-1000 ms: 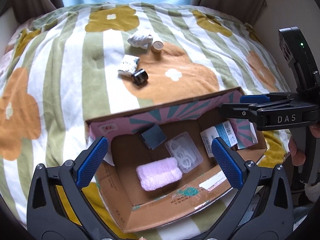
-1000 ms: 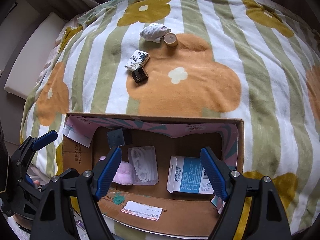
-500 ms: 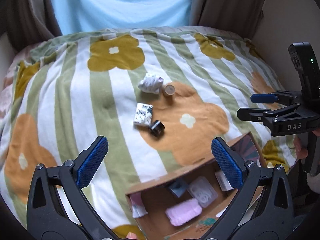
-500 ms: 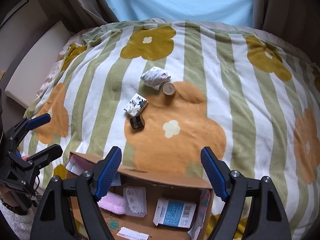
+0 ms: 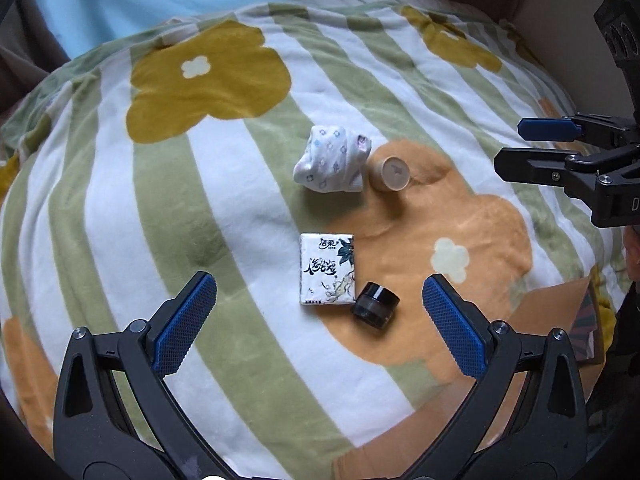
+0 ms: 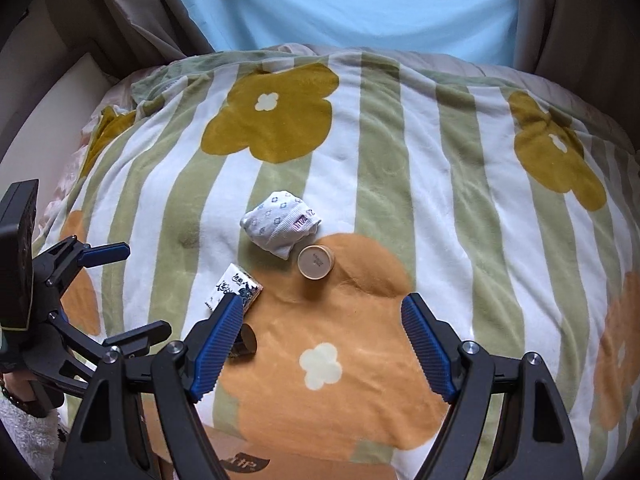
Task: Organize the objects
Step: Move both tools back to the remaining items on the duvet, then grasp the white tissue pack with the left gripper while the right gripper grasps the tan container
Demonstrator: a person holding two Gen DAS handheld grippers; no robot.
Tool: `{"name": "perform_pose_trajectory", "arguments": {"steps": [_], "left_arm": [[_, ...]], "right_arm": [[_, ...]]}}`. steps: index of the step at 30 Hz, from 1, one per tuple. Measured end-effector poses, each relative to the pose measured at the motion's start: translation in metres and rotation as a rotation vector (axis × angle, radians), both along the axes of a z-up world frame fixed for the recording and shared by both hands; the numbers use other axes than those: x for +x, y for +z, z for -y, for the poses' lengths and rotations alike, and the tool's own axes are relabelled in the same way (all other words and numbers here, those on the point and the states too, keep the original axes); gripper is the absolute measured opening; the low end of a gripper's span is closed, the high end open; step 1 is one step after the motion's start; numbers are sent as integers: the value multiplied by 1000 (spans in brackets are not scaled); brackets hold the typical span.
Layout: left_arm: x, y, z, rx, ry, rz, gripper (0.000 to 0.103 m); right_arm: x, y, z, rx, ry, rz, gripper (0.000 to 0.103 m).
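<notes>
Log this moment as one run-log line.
left tool: open, empty | right tool: open, empty | on blanket: tissue pack, black jar, rolled sock, beige tub

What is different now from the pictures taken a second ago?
Both open grippers, left and right, moved forward from the cardboard box toward the patterned tissue packet, black jar, rolled sock and tan round lid. Nothing was grasped; those items stayed put.
</notes>
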State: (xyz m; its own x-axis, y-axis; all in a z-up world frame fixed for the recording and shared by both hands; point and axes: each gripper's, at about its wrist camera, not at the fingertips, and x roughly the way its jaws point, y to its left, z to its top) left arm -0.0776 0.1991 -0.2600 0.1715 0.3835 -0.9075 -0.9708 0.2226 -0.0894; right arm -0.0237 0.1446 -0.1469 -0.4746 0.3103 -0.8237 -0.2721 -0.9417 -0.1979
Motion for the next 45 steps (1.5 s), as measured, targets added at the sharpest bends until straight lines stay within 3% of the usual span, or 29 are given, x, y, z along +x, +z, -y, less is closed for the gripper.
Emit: {"name": "perform_pose_trajectory", "arguments": {"steps": [10,16,24,28,30,37,40,45], "left_arm": [[8,-70,-36,-104,-38,-18,102],[8,-93,-45,-162,-16,0,90],[13,-102,-43,-168,-33,-7,82],[13,-103,-42,-161,-39,-22,74],[13,-103,-42,-161,-40,-17,71],[15,-98,-39,-154,-70,-6,44],[15,-97,-36,-150,-73,-10,43],[10,-90,-35,-149,-59,13,42]], "right_arm": [[-39,-59,-26,-47,-56,68,78],[-55,-73,-31,-30,-73,87,78],[-72,-92,-35,-9,-71,120,74],[-76,-98,-39,-5,-71,137,64],[-75,-99,-40,22,-18,116,63],[-75,-99,-42,24,-5,113,40],[-75,-100,-40,19,5,121,31],[-71,-94,-37,27,18,110,31]]}}
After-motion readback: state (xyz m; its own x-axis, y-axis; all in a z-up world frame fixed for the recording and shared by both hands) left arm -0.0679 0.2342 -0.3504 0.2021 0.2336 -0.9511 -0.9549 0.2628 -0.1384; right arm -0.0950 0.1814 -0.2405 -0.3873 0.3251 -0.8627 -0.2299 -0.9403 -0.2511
